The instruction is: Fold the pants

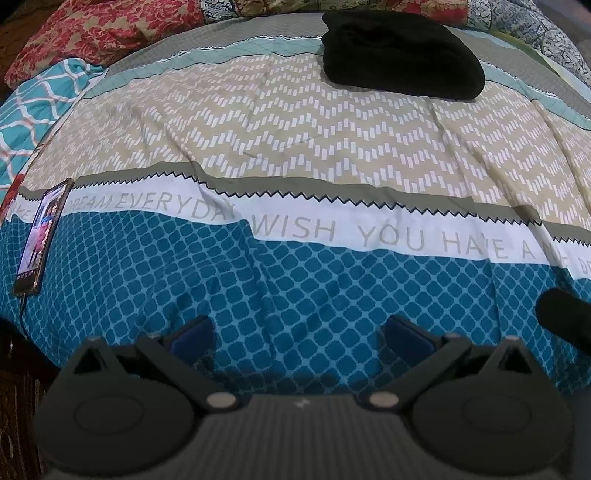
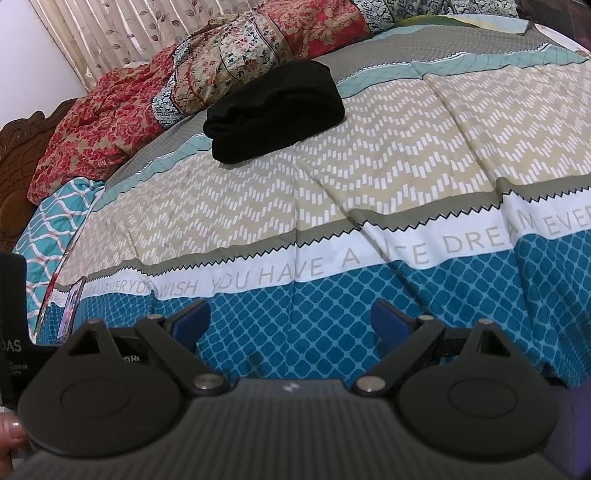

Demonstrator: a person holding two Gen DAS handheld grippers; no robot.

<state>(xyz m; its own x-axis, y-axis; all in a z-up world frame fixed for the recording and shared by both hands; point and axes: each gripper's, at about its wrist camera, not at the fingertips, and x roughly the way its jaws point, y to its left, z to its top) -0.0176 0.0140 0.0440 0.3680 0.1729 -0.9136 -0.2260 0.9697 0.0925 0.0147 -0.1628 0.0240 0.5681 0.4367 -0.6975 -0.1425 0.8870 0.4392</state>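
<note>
One bed cover (image 1: 295, 155) fills both frames, with one curtain (image 2: 122, 33) upper left in my right view. One pair of folded black pants (image 1: 402, 55) lies upper right; one phone (image 1: 38, 236) left. My left tongs (image 1: 297, 334) and right tongs (image 2: 290, 321) stand wide, holding nothing.

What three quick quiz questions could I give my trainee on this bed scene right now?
1. True or false: the black pants lie folded on the bedspread, away from both grippers.
2. Which side of the bed holds the phone, seen from the left wrist view? A) left B) right
3. Fill in: the left gripper and right gripper both have fingers ____.

Key: 1 true; 2 A; 3 open, holding nothing.
</note>
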